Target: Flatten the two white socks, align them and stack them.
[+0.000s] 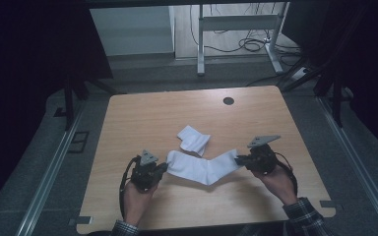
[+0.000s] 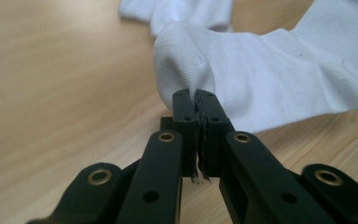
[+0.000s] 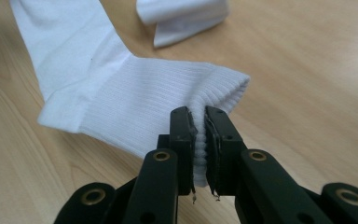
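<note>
Long sock [image 1: 204,168]: plain white; cuff end finely ribbed, toe end smooth knit, one tiny dark speck on it. Folded sock [image 1: 193,139], at 11 o'clock from the long one: same plain white. Table [image 1: 142,118]: pale wood grain, light tan, dark round hole [image 1: 228,101] at 12 o'clock. Left gripper [image 1: 163,167] and right gripper [image 1: 239,159]: black jaws, brass-coloured rivets, grey top plates. Sleeve [image 1: 305,216]: dark plaid with pale lines.

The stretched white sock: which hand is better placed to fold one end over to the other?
Probably the right. Its tongs pinch the ribbed cuff of the sock; the left tongs pinch the toe. The folded sock lies clear of both.
</note>
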`<state>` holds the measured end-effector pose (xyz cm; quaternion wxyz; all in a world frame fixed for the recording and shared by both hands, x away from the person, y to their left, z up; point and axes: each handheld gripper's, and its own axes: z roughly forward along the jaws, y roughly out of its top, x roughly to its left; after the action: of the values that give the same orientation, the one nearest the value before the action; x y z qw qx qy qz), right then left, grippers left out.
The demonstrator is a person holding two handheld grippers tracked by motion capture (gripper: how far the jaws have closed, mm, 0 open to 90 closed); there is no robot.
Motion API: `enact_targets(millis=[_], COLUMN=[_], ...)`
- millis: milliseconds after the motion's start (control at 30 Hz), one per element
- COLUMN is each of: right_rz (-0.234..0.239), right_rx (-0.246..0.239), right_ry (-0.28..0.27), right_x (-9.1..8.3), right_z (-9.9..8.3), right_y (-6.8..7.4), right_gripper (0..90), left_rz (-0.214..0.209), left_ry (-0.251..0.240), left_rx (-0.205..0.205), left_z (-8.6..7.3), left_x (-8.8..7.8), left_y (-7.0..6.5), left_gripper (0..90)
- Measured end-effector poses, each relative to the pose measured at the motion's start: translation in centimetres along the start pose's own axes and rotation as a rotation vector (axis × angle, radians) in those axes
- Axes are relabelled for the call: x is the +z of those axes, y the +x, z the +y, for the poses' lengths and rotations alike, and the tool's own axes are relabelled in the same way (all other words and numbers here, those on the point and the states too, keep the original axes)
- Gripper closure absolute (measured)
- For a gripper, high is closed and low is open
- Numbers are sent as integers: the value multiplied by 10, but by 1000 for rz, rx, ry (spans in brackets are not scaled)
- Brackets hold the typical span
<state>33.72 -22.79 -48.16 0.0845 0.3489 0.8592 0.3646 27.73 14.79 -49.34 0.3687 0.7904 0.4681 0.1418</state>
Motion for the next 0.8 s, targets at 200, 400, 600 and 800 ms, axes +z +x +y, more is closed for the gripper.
enact_targets(millis=[200,400,600,800], right_rz=[5,-16,-57,-111], right_rx=[-12,-14,4,8], right_ry=[90,56,33,13], right_x=[25,18,9,2], right_z=[-16,-16,-20,-29], right_y=[-2,-4,-17,-32], right_gripper=[776,705,652,569], left_rz=[1,1,5,-21], left_ry=[64,27,1,-26], left_rx=[-29,-53,-37,-10], left_z=[-26,-20,11,46], left_x=[22,15,13,30], left_y=[3,10,16,17], left_gripper=[872,795,719,621])
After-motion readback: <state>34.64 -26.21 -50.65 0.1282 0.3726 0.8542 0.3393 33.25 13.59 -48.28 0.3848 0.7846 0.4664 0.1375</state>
